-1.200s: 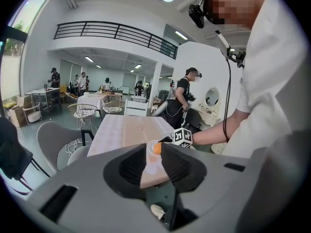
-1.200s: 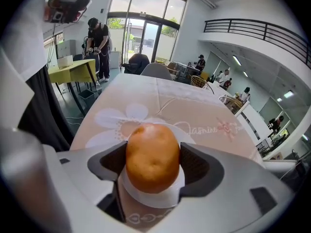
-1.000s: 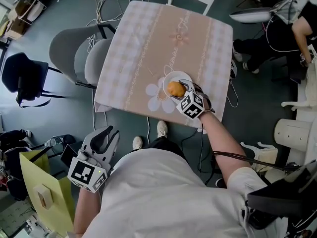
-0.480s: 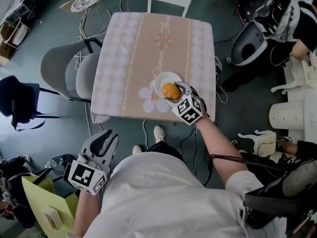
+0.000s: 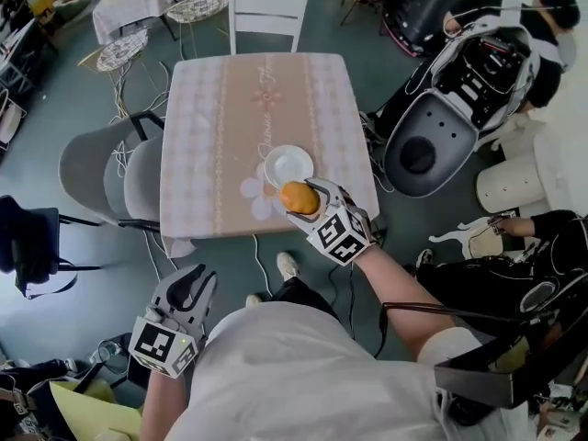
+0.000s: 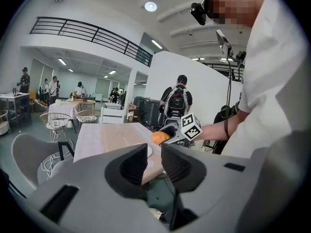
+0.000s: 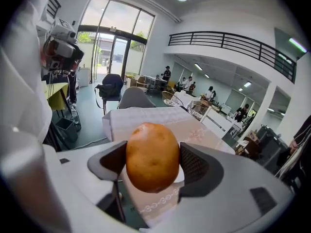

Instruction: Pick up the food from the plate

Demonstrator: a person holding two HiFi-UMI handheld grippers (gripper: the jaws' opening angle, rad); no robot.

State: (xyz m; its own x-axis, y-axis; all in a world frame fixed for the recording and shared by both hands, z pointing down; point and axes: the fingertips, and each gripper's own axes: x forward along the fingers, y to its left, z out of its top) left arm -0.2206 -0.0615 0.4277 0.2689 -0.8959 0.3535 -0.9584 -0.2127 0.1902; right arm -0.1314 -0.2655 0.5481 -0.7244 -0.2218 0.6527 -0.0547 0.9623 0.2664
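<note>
Right gripper view shows the right tool point(image 7: 153, 160) clamped on the food point(image 7: 152, 152), a rounded orange-brown piece pinched across its middle, probably so it can't roll free. In the head view it hangs over the near edge of the worktop point(image 5: 220, 127), clear of the bare white plate point(image 5: 288, 165). A second ago it sat just above that plate. The left tool point(image 5: 188, 288), jaws slightly apart and empty, hangs low, out of the way.

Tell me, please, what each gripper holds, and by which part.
Right gripper holds the food across its middle, jaws on opposite sides; left gripper holds nothing.
</note>
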